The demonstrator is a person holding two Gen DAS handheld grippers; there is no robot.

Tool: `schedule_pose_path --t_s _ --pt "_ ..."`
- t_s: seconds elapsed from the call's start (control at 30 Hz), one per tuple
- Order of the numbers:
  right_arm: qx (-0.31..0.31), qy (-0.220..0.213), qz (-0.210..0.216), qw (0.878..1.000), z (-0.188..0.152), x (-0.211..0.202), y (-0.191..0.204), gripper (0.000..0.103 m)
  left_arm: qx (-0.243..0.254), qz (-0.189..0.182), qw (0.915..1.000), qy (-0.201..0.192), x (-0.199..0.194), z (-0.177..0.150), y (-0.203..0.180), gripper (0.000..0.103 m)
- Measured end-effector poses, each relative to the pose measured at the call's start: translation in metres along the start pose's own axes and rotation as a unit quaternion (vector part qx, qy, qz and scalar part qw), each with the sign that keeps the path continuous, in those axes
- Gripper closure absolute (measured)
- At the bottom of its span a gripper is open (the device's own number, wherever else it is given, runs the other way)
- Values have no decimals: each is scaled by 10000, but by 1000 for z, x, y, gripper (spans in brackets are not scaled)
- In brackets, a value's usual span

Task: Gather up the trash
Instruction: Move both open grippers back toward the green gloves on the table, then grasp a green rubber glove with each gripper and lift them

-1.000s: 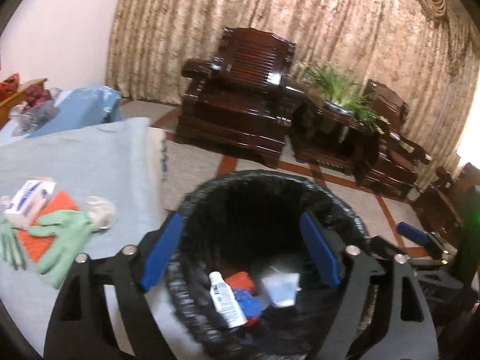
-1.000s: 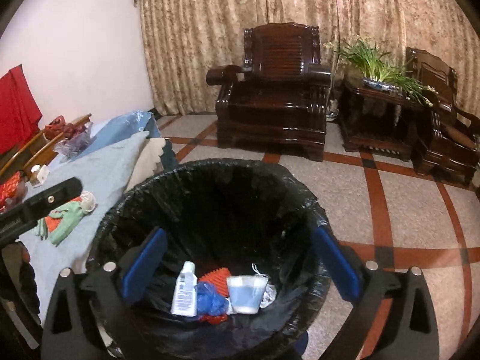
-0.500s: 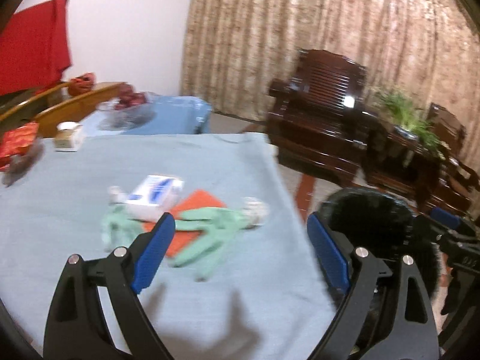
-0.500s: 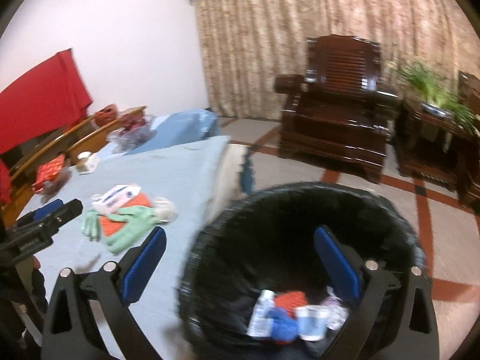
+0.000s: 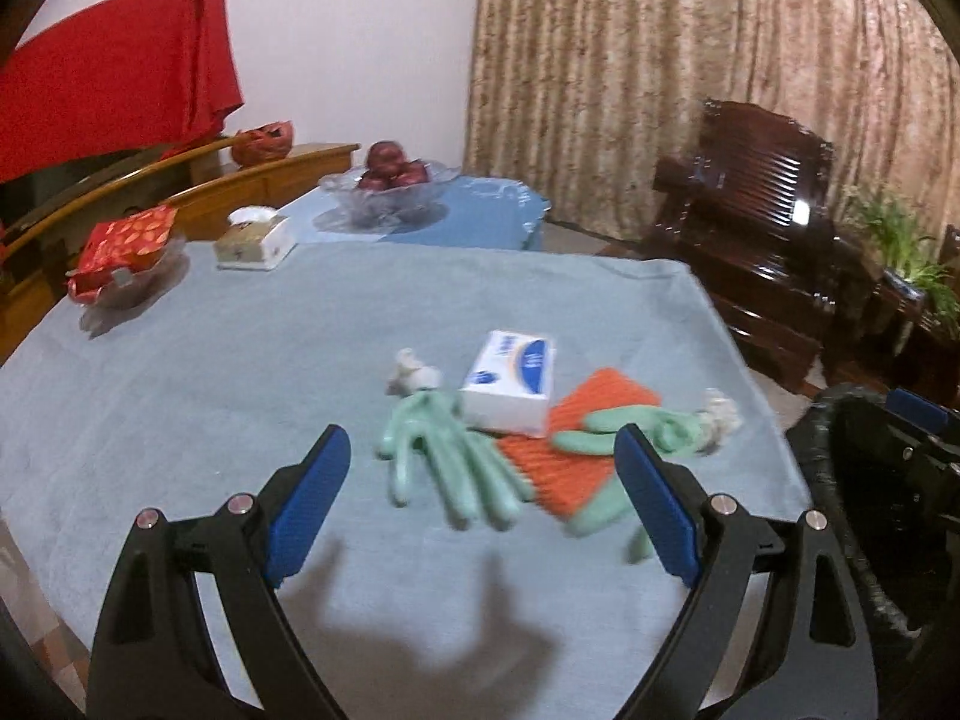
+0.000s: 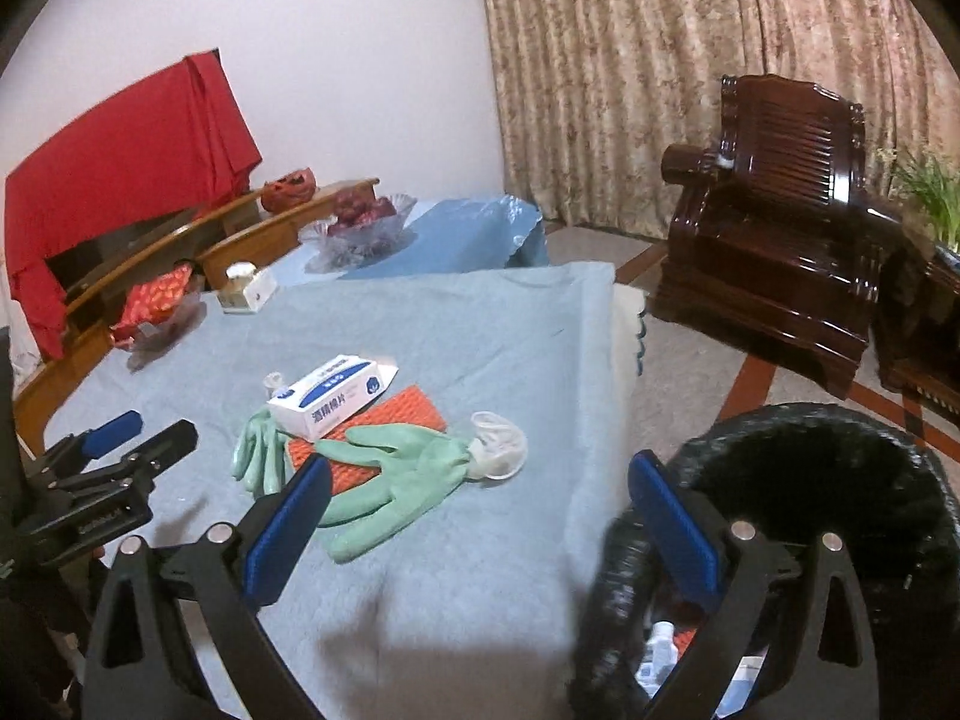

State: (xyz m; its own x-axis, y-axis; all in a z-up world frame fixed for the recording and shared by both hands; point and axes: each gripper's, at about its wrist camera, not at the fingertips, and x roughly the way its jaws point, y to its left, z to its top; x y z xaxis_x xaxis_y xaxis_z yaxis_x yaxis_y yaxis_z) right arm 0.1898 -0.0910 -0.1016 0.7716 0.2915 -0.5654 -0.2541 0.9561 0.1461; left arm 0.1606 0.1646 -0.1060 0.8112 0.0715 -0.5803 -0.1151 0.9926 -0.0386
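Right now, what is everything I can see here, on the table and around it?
Gloves: two, green, middle of table.
Box: one, white and blue, lying on the orange mat.
Mat: one, orange, under box and gloves.
Tablecloth: one, pale blue, covering the table.
Trash bin: one, black liner, on the floor beside the table.
Fruit bowl: one, glass, far end.
Armchair: one, dark wood, by the curtain.
Left gripper: open, above the gloves.
Right gripper: open, empty.

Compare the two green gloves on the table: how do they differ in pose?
The left glove lies partly tucked under the white box, its fingers pointing toward the camera. The right glove lies spread across the orange pad, with nothing on top. Both are pale green and lie flat on the blue tablecloth.
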Motion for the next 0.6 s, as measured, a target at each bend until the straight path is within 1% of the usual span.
schedule_pose_path --t_s 0.03,0.13,0.2,0.3,0.4,0.6 --pt "-11 31 -11 10000 0 8 4 7 -29 44 10000 24 4 -1 4 16" --pt "14 207 -2 9998 -4 30 12 14 -83 142 9998 94 19 -3 12 16" --pt "27 336 -25 9994 -8 45 18 22 -115 184 9996 177 29 -5 18 16" --pt "121 558 -23 9984 -16 67 23 30 -172 201 9993 280 44 -8 24 16" --pt "195 777 -54 9968 -24 86 26 34 -196 197 9990 357 56 -10 27 16" --pt "179 1017 -137 9946 -31 104 26 41 -207 183 9984 490 78 -12 26 17"
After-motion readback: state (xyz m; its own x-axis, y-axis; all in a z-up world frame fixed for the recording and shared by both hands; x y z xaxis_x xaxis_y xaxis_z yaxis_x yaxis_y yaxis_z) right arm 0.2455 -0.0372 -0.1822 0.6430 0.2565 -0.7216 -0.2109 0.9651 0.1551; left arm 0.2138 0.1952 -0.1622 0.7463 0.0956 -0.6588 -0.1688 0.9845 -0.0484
